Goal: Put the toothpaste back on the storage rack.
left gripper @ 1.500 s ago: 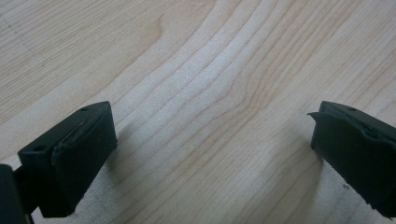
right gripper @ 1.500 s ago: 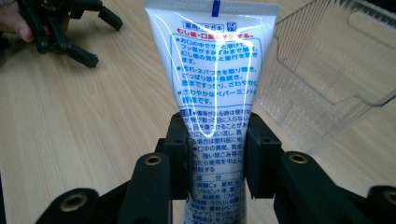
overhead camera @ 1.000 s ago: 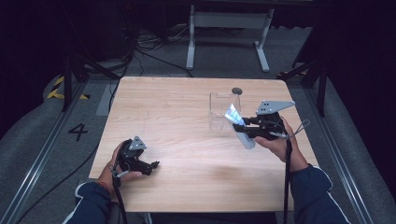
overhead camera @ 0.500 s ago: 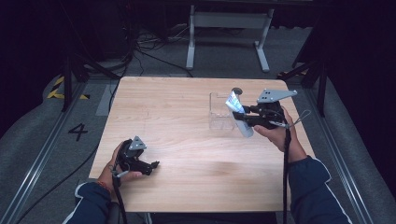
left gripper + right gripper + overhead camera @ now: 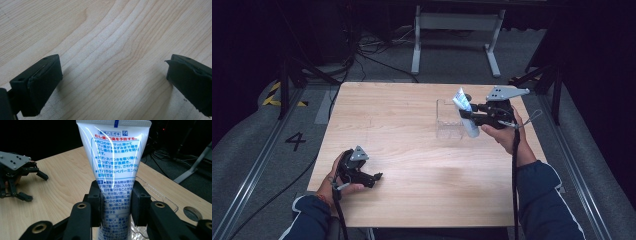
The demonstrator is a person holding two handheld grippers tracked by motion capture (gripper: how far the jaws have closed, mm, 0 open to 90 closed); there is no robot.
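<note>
Left tool [image 5: 374, 176] low on near counter [image 5: 412, 150], jaws apart, nothing between: parked, out of way. Right tool [image 5: 467, 116] farther back, clamped on white toothpaste tube [image 5: 464, 114] mid-body, crimped end raised, beside clear tray [image 5: 447, 117]: probably carrying tube to tray.

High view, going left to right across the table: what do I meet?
Left hand-held gripper → clear plastic tray → white tube → right hand-held gripper, clamped on the tube.
</note>
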